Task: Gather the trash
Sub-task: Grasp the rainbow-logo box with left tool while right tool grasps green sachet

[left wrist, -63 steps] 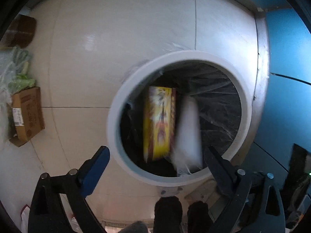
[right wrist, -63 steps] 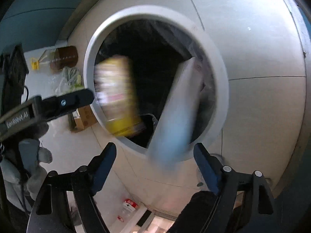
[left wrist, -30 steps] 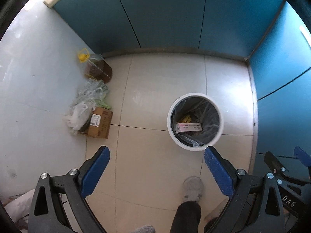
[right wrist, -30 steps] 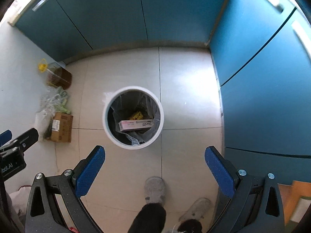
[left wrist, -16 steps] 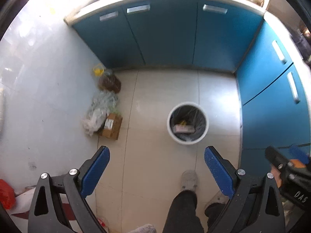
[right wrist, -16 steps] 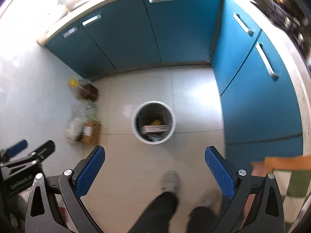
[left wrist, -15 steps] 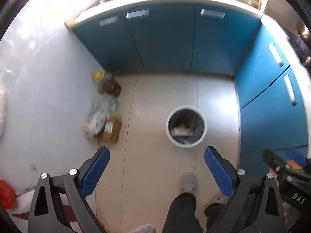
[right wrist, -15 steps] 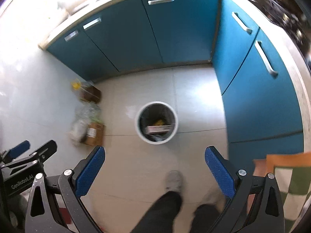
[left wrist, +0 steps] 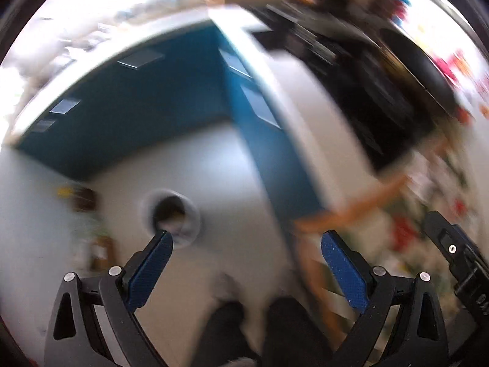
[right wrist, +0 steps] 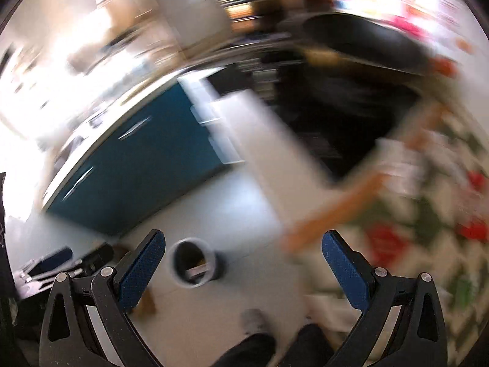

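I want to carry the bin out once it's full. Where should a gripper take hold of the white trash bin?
Grip the white trash bin by its rim, coming from above with one finger inside and one outside. It stands upright on the floor with its mouth open, and its round body looks too wide for the jaws. Blur hides finer detail.

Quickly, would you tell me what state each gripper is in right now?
Left gripper: open, holding nothing.
Right gripper: open, holding nothing.

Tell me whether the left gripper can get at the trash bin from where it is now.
Probably not yet. The left gripper is open and empty, but the trash bin sits far below on the floor. Nothing blocks the way; it would need lowering first.
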A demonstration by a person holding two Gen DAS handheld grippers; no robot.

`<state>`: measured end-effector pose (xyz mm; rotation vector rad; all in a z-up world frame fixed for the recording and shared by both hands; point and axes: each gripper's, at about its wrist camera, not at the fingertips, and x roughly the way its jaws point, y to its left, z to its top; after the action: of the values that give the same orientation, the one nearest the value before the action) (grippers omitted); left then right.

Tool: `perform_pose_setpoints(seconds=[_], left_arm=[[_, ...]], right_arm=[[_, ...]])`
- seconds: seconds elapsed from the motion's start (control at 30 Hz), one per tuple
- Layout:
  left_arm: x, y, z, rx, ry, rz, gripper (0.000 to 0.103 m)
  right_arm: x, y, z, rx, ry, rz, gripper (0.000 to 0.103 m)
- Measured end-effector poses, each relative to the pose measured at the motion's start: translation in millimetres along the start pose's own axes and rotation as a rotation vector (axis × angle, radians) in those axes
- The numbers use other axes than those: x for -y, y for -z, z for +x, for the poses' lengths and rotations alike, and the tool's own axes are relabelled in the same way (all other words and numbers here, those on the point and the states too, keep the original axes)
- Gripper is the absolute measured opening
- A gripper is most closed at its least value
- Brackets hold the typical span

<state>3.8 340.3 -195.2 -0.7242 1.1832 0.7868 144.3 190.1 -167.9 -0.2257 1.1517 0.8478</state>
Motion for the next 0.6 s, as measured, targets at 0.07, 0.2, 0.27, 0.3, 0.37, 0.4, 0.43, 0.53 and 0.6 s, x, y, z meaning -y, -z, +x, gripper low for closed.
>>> perform_pose_setpoints(seconds=[0.07, 0.2, 0.27, 0.3, 0.37, 0.4, 0.43, 0.53, 0.6], left_arm=[[56, 6, 31, -0.133, 0.086, 0.039, 0.099], [150, 34, 97, -0.430, 0.218, 0.060, 0.099], [179, 52, 129, -0.566, 0.247, 0.022, 0.099], [191, 57, 141, -0.616, 0.246, -0.009, 0.099], [200, 66, 161, -0.687, 0.234, -0.094, 0.099], [202, 71, 171, -0.714, 0.224, -0.153, 0.099], [201, 72, 177, -0.724, 0.208, -0.196, 0.099], [209, 66, 172, -0.659, 0.152, -0.233, 0.095], [221, 57, 166, -0.584, 0.094, -0.141, 0.086]], right_arm=[[72, 5, -10, -0.013, 0.090, 0.112, 0.103], [201, 36, -15, -0.065, 0.241, 0.340, 0.103], [251, 55, -15, -0.091, 0.284, 0.450, 0.103], [271, 66, -16, -0.097, 0.299, 0.487, 0.103], [306, 83, -15, -0.110, 0.328, 0.546, 0.103], [316, 91, -13, -0.113, 0.332, 0.559, 0.103], [325, 96, -14, -0.120, 0.337, 0.574, 0.103], [348, 111, -7, -0.142, 0.338, 0.616, 0.103], [354, 118, -3, -0.150, 0.332, 0.635, 0.103]])
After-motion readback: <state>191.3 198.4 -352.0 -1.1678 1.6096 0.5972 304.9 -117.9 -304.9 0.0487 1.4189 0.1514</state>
